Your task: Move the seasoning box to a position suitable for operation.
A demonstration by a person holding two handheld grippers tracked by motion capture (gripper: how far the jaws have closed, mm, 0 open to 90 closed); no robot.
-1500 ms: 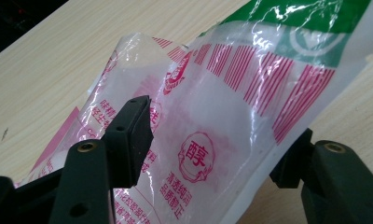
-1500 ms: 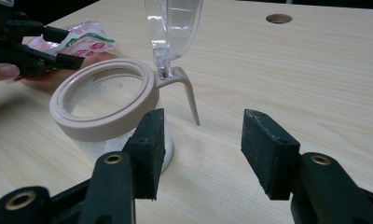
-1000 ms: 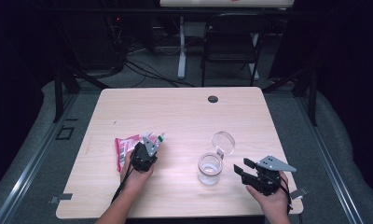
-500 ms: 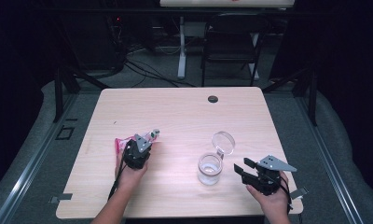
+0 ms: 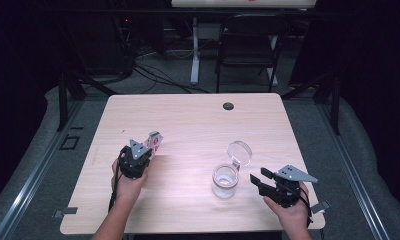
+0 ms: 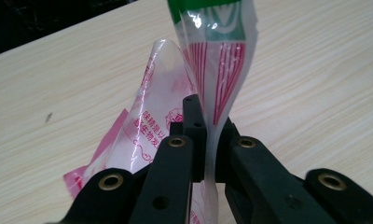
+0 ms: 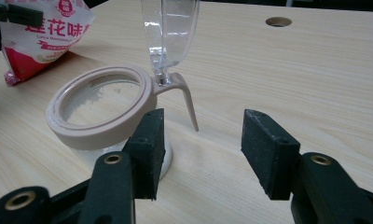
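Left gripper [image 5: 147,150] clamped on one edge of the red-and-white snack packet [image 5: 153,142], jaws just brought together with the film pinched flat between the pads [image 6: 194,126]; packet hanging from the grip and lifted off the table [image 5: 188,120], left of centre and well apart from the jar. Open jar [image 5: 225,181] standing right of centre, near the front edge, clear lid [image 5: 239,151] flipped up on its hinge behind the beige rim [image 7: 100,105]. Right gripper [image 5: 258,181] just beside the jar on its right, jaws apart, nothing between them; in the right gripper view one pad [image 7: 147,149] close against the jar's side, contact not certain. Step in hand judged as: bring packet over to the jar for emptying. To do well: keep the pinch firm, since thin film can slide out under its own weight; carry level and slowly so the packet does not swing. Worth steadying the jar first with the right gripper closed around its body below the rim, clear of the hinge and lid. Whether the packet is already opened cannot be told; if sealed, a second grip on the opposite corner needed to tear it. Approach the jar from the front-left, away from the raised lid, and bring the packet's mouth low over the rim before tilting, to limit spill on the table.
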